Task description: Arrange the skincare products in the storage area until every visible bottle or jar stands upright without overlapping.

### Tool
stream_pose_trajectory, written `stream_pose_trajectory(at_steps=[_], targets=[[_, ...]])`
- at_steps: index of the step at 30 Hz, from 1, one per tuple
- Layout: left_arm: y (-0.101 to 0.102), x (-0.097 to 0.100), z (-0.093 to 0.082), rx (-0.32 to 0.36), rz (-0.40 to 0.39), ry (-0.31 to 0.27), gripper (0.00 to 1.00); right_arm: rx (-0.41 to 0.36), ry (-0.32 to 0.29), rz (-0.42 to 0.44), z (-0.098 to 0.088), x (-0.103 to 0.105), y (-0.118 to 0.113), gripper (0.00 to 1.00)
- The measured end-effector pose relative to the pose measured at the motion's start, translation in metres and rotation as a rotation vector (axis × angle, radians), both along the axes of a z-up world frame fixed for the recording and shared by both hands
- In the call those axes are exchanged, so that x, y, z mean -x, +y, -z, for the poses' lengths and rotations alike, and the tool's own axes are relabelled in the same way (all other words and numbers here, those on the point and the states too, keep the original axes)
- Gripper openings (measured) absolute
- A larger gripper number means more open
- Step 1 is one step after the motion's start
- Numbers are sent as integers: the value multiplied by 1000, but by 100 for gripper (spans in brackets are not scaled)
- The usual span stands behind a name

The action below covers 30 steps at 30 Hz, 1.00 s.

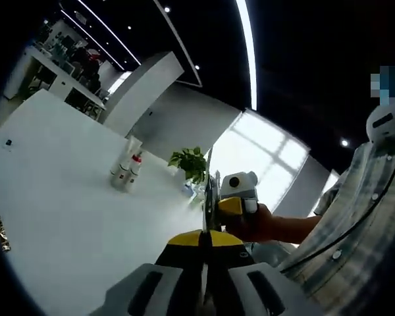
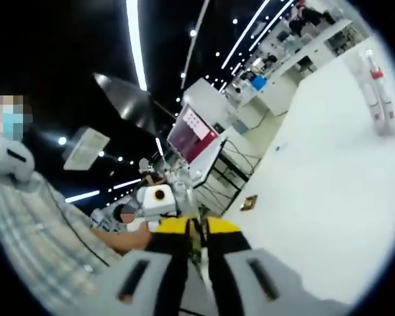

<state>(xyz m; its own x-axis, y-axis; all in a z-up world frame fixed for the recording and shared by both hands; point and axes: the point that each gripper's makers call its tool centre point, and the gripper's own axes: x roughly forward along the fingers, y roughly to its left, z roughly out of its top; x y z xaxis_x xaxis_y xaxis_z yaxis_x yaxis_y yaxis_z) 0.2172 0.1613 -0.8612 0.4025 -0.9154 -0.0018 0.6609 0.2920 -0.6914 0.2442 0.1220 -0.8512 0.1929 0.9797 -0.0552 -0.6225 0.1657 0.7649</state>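
Several white bottles with red caps [image 1: 126, 172] stand upright close together far out on the white table [image 1: 66, 210]. In the right gripper view the same bottles [image 2: 376, 99] appear at the far right of the table [image 2: 316, 197]. My left gripper [image 1: 207, 227] has its yellow-tipped jaws pressed together with nothing between them, well short of the bottles. My right gripper [image 2: 194, 230] is likewise shut and holds nothing. Each gripper also appears in the other's view, held in a hand: the right gripper [image 1: 229, 205] and the left gripper [image 2: 159, 201].
A green potted plant [image 1: 191, 163] stands on the table beyond the bottles. A small brown object [image 1: 0, 234] lies near the table edge, the same brown object [image 2: 249, 202] in the right gripper view. A person in a plaid shirt [image 1: 355, 224] stands close. Shelves and desks [image 2: 296, 39] line the far side.
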Motion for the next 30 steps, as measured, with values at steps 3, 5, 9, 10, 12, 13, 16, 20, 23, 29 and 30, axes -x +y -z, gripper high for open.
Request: stream_pose_trajectory(at_steps=[3, 5, 9, 10, 12, 13, 16, 20, 23, 29, 30], targets=[[1, 0, -2, 21, 2, 13, 1, 0, 1, -8, 1, 6, 2, 17], [2, 0, -4, 46, 7, 24, 1, 12, -7, -14, 4, 8, 4, 19], [11, -7, -11, 117, -30, 41, 1, 35, 8, -43, 15, 15, 9, 22], [12, -8, -12, 125, -35, 43, 1, 45, 14, -53, 17, 18, 10, 24], [19, -11, -16, 166, -53, 52, 1, 60, -2, -56, 21, 20, 13, 23], [21, -12, -17, 173, -59, 53, 1, 57, 0, -56, 20, 21, 14, 22], [22, -12, -16, 177, -64, 55, 1, 30, 11, -49, 16, 20, 18, 19], [24, -14, -15, 189, -63, 64, 1, 36, 1, -37, 13, 15, 19, 9], [24, -15, -16, 193, -72, 69, 1, 21, 9, -43, 10, 15, 18, 5], [25, -17, -16, 204, -74, 75, 1, -70, 37, -62, -4, 19, 15, 1], [26, -17, -16, 210, -72, 79, 1, -89, 49, -57, -6, 18, 14, 1]])
